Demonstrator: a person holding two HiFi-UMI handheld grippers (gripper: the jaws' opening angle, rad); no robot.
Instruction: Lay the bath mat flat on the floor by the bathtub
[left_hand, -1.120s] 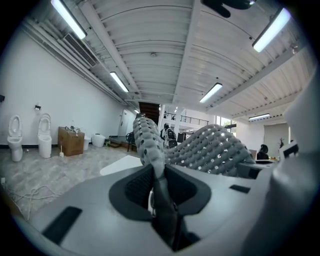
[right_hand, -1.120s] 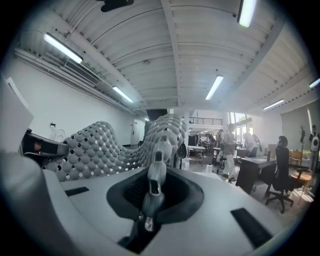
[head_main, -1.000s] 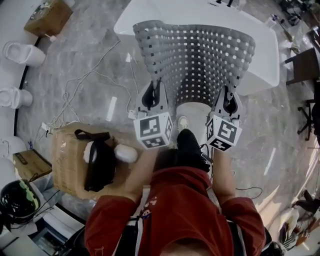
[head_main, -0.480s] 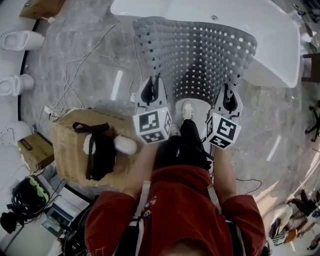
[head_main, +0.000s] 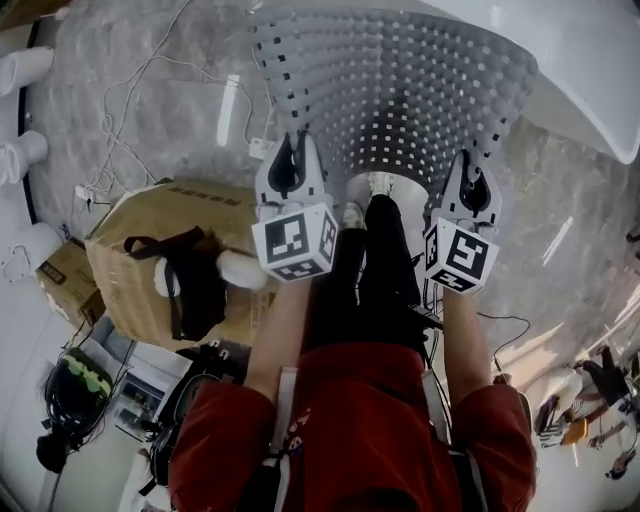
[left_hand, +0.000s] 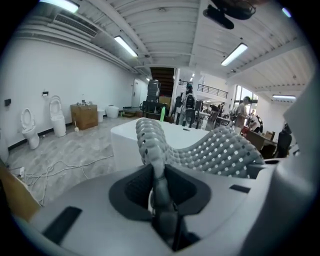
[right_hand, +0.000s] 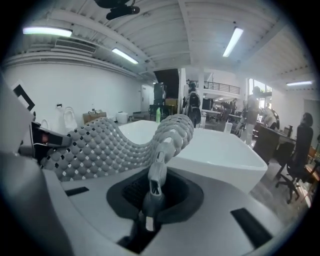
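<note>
Bathtub: white, standing on the marbled floor.
Bath mat: grey, perforated, hanging sagged just in front of the bathtub.
Left hand-held gripper: pinching the mat's left near corner.
Right hand-held gripper: pinching its right near corner.

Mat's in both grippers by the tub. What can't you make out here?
1. The floor beneath the bath mat: head view, the mat covers it; contact cannot be told.
2. The bathtub: head view, cut off by the top and right edges.
3. The mat's far edge: both gripper views, the mat's own hump hides it.
</note>
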